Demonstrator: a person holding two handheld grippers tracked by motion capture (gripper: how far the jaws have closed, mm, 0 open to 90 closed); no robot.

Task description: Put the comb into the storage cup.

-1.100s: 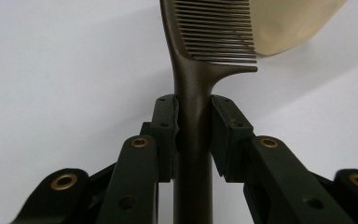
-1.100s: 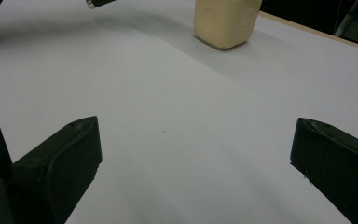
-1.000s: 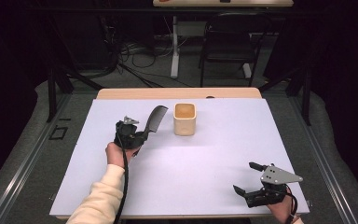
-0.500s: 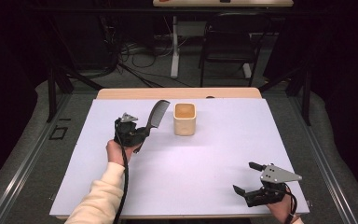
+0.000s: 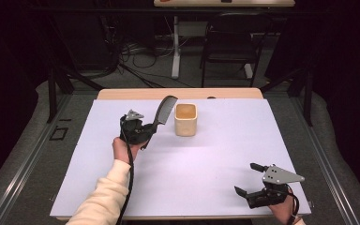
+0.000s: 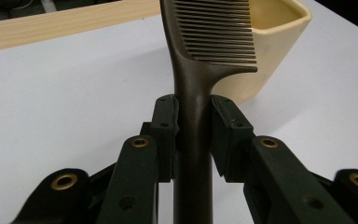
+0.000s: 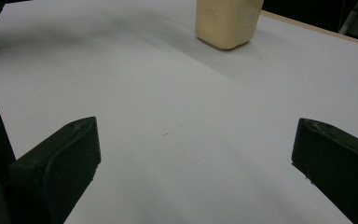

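Note:
My left gripper is shut on the handle of a dark comb and holds it up above the white table, left of a cream square cup. In the left gripper view the comb rises between the two pads, its teeth turned toward the cup just behind it. Near the table's front right corner my right gripper stands open with nothing between its jaws. In the right gripper view the gripper looks across bare table toward the cup.
A white sheet covers the table, with a wooden strip along its far edge. Beyond the table stand a dark chair, frame legs and cables on the floor.
My left gripper has carried the comb a little to the right, closer to the cup. The right gripper has stayed put.

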